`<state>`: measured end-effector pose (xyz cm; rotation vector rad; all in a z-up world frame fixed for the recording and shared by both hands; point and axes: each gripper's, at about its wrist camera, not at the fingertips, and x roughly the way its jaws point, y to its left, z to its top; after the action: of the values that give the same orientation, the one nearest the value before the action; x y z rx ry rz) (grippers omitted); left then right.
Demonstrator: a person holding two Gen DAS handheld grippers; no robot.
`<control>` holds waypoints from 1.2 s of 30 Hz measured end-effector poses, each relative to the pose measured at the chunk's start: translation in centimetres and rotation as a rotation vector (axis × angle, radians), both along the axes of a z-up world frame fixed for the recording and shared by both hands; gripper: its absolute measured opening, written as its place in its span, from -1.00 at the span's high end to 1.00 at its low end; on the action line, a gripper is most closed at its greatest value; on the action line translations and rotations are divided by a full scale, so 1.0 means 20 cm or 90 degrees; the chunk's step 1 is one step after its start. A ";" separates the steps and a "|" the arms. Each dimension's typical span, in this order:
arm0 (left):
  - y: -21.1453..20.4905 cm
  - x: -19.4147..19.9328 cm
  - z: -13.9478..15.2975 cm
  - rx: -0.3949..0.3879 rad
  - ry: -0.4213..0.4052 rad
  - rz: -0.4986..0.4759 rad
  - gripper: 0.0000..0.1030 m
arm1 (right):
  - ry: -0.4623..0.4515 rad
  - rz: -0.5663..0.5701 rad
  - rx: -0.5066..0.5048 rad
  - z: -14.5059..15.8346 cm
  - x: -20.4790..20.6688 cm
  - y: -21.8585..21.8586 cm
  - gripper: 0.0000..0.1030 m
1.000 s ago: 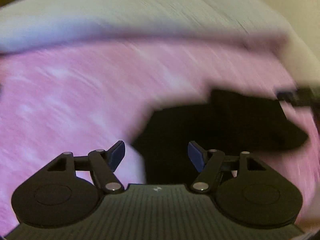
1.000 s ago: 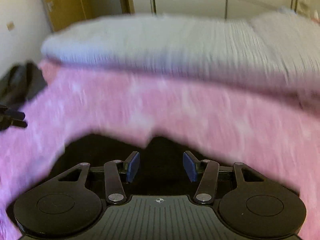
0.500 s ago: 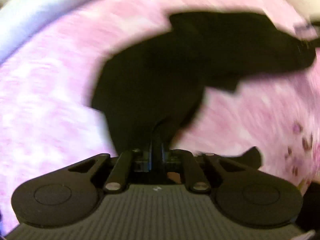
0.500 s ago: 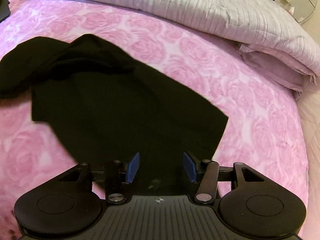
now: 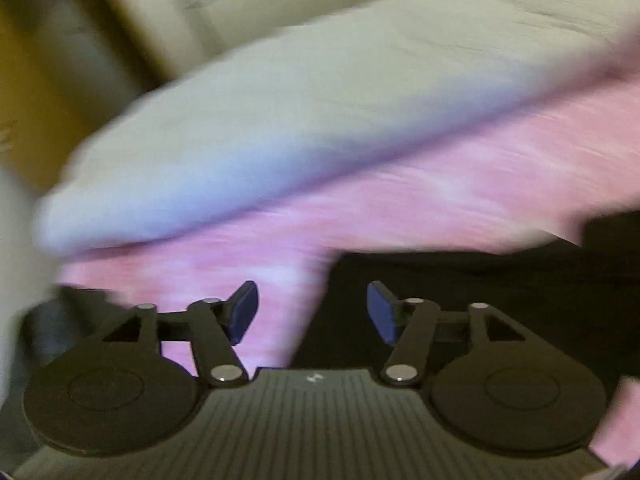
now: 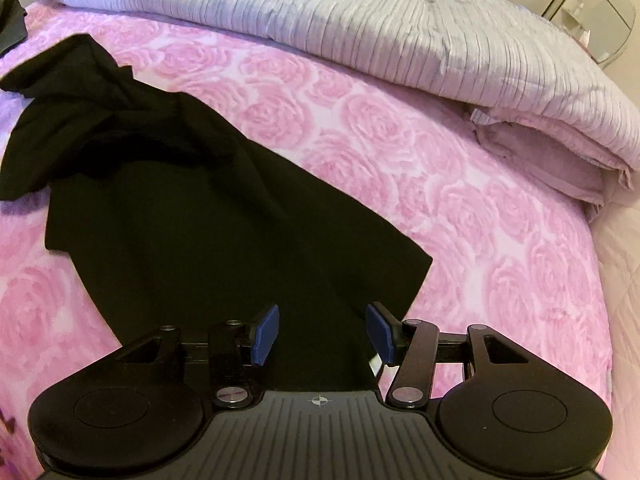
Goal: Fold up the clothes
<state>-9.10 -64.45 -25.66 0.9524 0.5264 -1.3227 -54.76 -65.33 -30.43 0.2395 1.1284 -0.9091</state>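
Observation:
A black garment (image 6: 200, 220) lies spread on the pink rose bedspread (image 6: 440, 200), bunched at its far left end. My right gripper (image 6: 322, 334) hovers over the garment's near edge with its blue pads apart. The cloth runs beneath and between them, and the pads do not press on it. A small white tag (image 6: 374, 364) shows by the right finger. In the blurred left wrist view my left gripper (image 5: 312, 312) has its jaws opening with nothing between them. The black garment (image 5: 480, 300) lies just right of and behind its right finger.
A folded grey ribbed quilt (image 6: 360, 20) and a mauve layer (image 6: 540, 148) lie along the far side of the bed. Another dark item (image 6: 10, 20) sits at the far left corner. A glass-topped stand (image 6: 608, 28) is beyond the bed's right end.
My left gripper shut on the black garment half a second ago, then let go, opened and swung up and away. My right gripper came down over the garment's near edge, still open.

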 end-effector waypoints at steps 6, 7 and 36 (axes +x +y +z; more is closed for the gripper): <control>0.33 -0.73 -0.51 0.129 0.086 -0.207 -0.42 | -0.003 -0.036 0.067 -0.12 -0.08 -0.10 -0.15; 0.36 -0.81 -0.59 0.135 0.077 -0.215 -0.42 | -0.013 -0.049 0.078 -0.12 -0.10 -0.11 -0.18; 1.32 -0.25 -0.36 0.428 -0.072 -0.297 0.58 | 0.026 0.233 0.284 0.00 -0.44 0.91 0.97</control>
<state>-14.18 -38.11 -32.85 1.7761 0.7075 -1.5171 -63.52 -47.06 -30.47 0.3640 1.3518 -0.3332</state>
